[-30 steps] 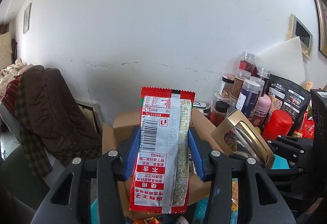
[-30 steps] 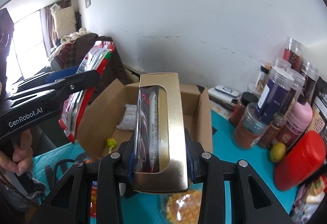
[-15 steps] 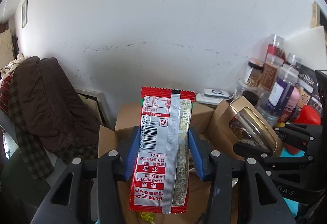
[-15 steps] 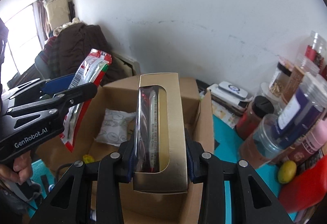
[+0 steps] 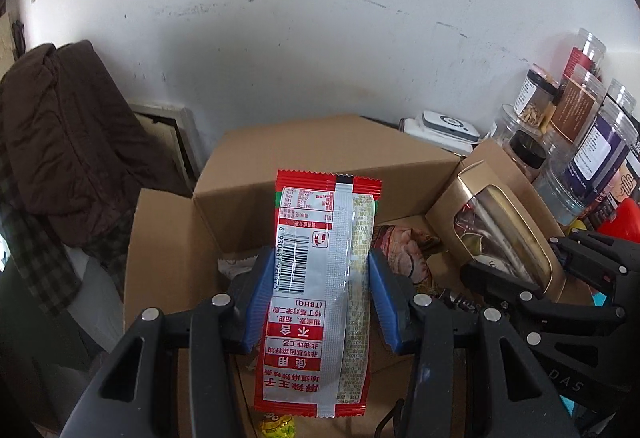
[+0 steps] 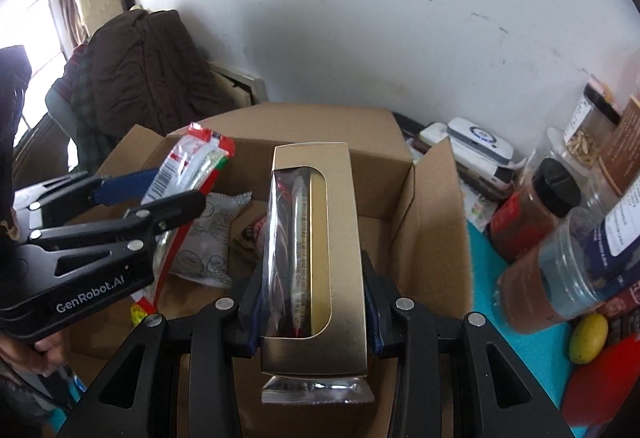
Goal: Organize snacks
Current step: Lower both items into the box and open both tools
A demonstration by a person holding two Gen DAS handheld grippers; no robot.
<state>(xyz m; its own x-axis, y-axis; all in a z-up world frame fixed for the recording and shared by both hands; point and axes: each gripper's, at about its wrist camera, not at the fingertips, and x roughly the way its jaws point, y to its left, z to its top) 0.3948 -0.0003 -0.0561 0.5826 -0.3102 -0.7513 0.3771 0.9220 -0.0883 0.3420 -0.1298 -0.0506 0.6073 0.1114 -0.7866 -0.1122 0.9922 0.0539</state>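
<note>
Over cardboard box (image 6: 432, 222) | left gripper (image 5: 316, 294): red packet (image 5: 320, 278) "TBHQ" | right gripper (image 6: 310, 302): gold carton (image 6: 320, 258)

A red and white snack packet (image 5: 320, 290) with a barcode and a silver back seam is standing upright between blue pads, hanging over the open cardboard box (image 5: 320, 162). At its 3 o'clock, a gold window box (image 6: 316, 262) is showing a dark wrapped bar inside, with a silver crimped end sticking out at its near end; it is hovering over the same cardboard box. Inside, at 10 o'clock from the gold box, a white printed pouch (image 6: 208, 238) is lying flat beside a brown wrapped snack (image 6: 250, 230).
</note>
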